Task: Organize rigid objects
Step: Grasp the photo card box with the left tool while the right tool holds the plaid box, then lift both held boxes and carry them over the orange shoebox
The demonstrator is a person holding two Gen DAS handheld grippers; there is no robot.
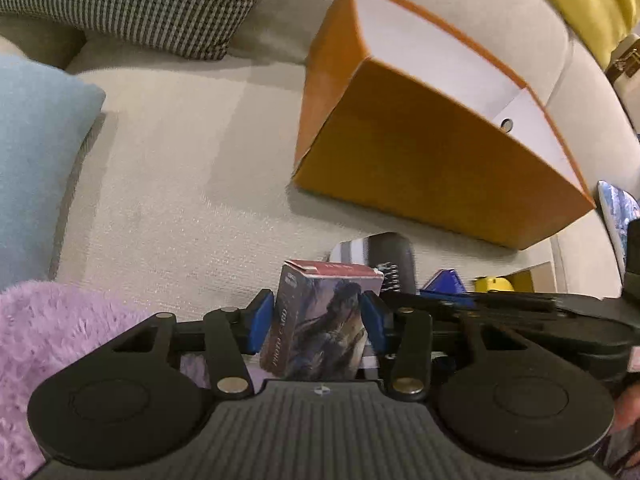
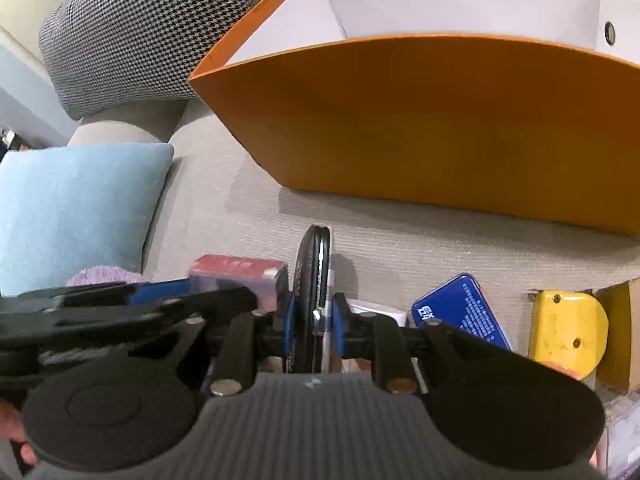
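My left claw [image 1: 318, 316] is clamped on the photo card box [image 1: 320, 316], blue pads on its two side faces; it looks like light, stiff cardboard that could crush, so I judge a gentle squeeze at mid-height is right. The orange bin [image 1: 420, 176] stands ahead and to the right of it on the sofa (open top tilted my way). My right claw [image 2: 314, 320] pinches a thin black disc-shaped case [image 2: 312, 280] edge-on, hard and probably slippery, with the bin directly ahead.
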